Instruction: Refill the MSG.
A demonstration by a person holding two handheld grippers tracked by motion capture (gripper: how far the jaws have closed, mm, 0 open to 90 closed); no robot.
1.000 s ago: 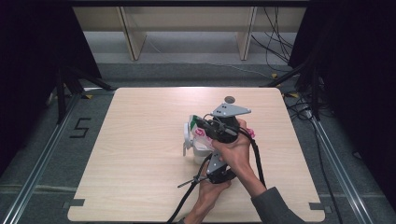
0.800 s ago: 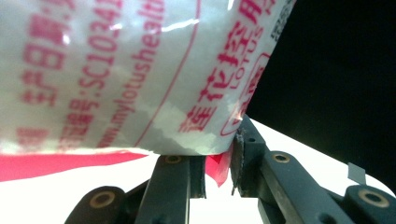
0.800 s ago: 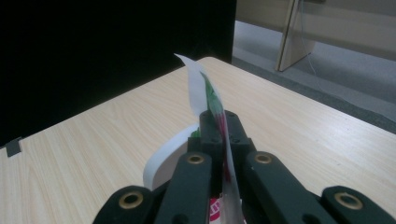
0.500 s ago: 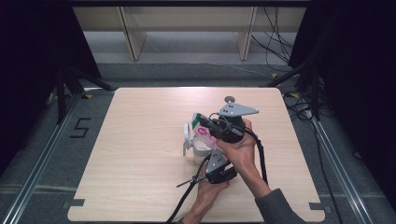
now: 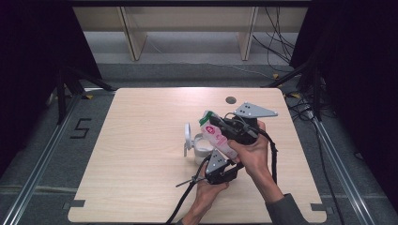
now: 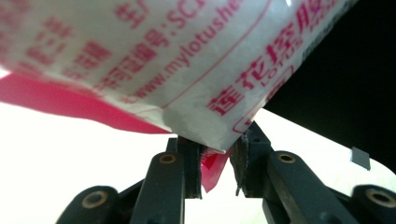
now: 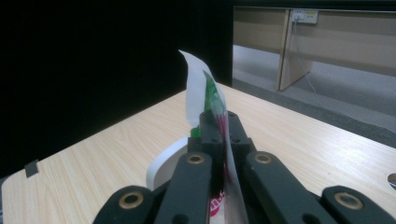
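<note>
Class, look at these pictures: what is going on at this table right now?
A person works with a gripper in each hand at a wooden table. The right gripper is shut on a white and pink packet, held over a white container with its lid up. The left gripper has the packet's lower corner between its jaws, which have just been opening and no longer pinch it.

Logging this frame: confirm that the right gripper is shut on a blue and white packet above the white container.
Not quite: the packet is pink and white with a green top, as the high view shows. The right gripper is indeed shut on it, above the white container.
</note>
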